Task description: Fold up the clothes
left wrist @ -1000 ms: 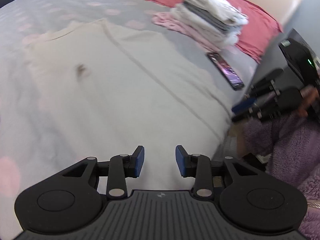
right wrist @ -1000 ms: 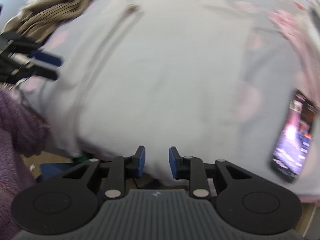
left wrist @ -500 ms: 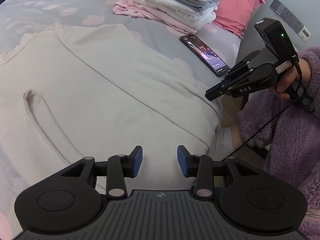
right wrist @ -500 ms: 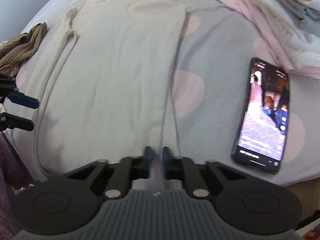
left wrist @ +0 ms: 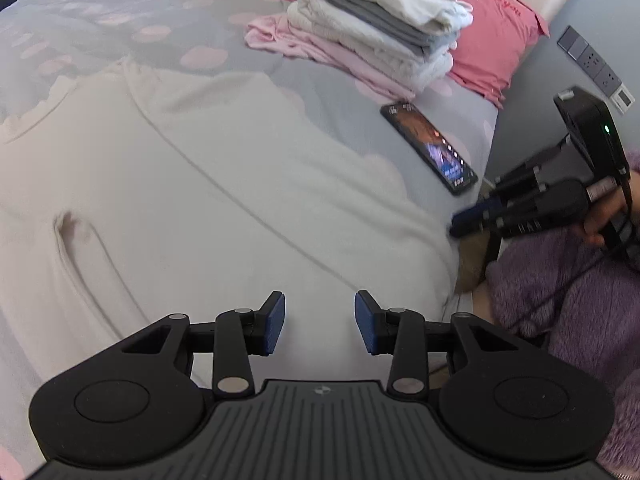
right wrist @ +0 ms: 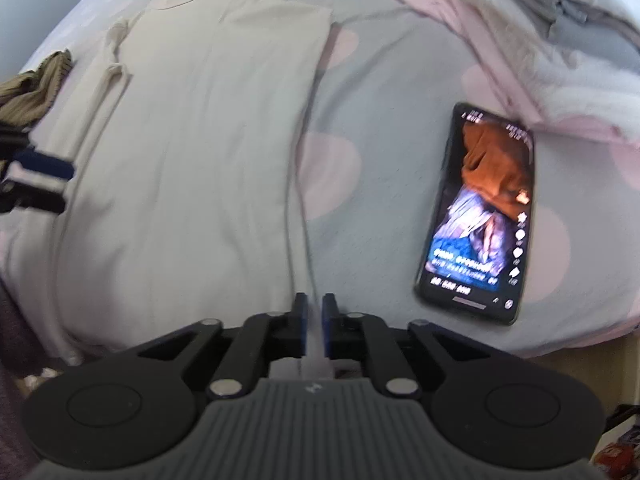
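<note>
Jaws of the left gripper (left wrist: 320,322) stand apart, empty; the right gripper (right wrist: 315,326), a narrow gap just reopened, holds nothing. The cream long-sleeved cotton top (right wrist: 192,152) lies flat, unfolded, while a stack of folded white and grey garments (left wrist: 380,28) is finished.

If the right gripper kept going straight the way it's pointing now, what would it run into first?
Most likely the right-hand edge of the cream garment spread on the bed, just ahead of the right gripper. Its fingers stand slightly apart with nothing visibly pinched. The phone lies off to the side, out of line.
</note>
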`<state>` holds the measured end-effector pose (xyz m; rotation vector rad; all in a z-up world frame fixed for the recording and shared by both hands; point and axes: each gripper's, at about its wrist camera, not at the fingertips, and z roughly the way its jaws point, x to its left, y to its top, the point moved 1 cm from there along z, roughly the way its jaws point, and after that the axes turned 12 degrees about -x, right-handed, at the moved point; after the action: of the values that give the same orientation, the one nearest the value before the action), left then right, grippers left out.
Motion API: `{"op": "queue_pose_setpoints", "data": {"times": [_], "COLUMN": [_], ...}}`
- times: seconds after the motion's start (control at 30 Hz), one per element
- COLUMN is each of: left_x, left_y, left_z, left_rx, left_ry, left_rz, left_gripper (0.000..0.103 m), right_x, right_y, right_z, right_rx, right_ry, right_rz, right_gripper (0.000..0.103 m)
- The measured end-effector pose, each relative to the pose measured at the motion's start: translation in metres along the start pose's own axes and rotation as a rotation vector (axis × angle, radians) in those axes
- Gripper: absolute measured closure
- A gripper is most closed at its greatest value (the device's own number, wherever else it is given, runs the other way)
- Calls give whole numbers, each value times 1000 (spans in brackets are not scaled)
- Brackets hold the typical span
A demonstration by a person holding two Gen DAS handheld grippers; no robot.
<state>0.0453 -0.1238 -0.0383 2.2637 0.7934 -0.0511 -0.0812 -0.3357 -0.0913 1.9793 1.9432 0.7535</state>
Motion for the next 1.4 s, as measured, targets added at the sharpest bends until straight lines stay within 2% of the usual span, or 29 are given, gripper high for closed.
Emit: {"op": "queue_pose_setpoints", "data": {"times": [0.03, 0.07, 0.2, 0.33, 0.57, 0.8, 1.0, 1.17, 1.27, 1.4], "left_x": [1, 1, -1, -3, 2, 19, 41, 44, 50, 51], "left_y": [7, 14, 43, 71, 116, 151, 156, 154, 154, 154], "left_z": [3, 7, 27, 54, 112, 169, 197, 194, 184, 159], "left_rx": [-2, -5, -10, -7, 7, 35, 52, 26, -6, -73], "left_ry": [4, 10, 4, 8, 27, 161, 261, 274, 238, 188], "left_rz": [-2, -5, -19, -37, -104, -152, -203, -163, -206, -207], "left_gripper": [64, 62, 62, 60, 60, 59, 59, 86, 97, 101], "right_x": [-1, -1, 9, 12, 23, 21, 22, 25, 30, 39], "right_y": [-1, -2, -10, -12, -15, -17, -19, -24, -26, -23], "right_z": [-1, -1, 12, 16, 18, 18, 12, -1, -9, -26], "right_rx": [4, 11, 62, 61, 83, 89, 75, 52, 34, -3], "right_ry": [15, 24, -9, -3, 69, 71, 68, 50, 34, 36], "right_rz": [5, 2, -93, -113, -98, -115, -154, -180, -217, -247], "right_gripper": [68, 65, 65, 66, 68, 71, 86, 89, 89, 89]}}
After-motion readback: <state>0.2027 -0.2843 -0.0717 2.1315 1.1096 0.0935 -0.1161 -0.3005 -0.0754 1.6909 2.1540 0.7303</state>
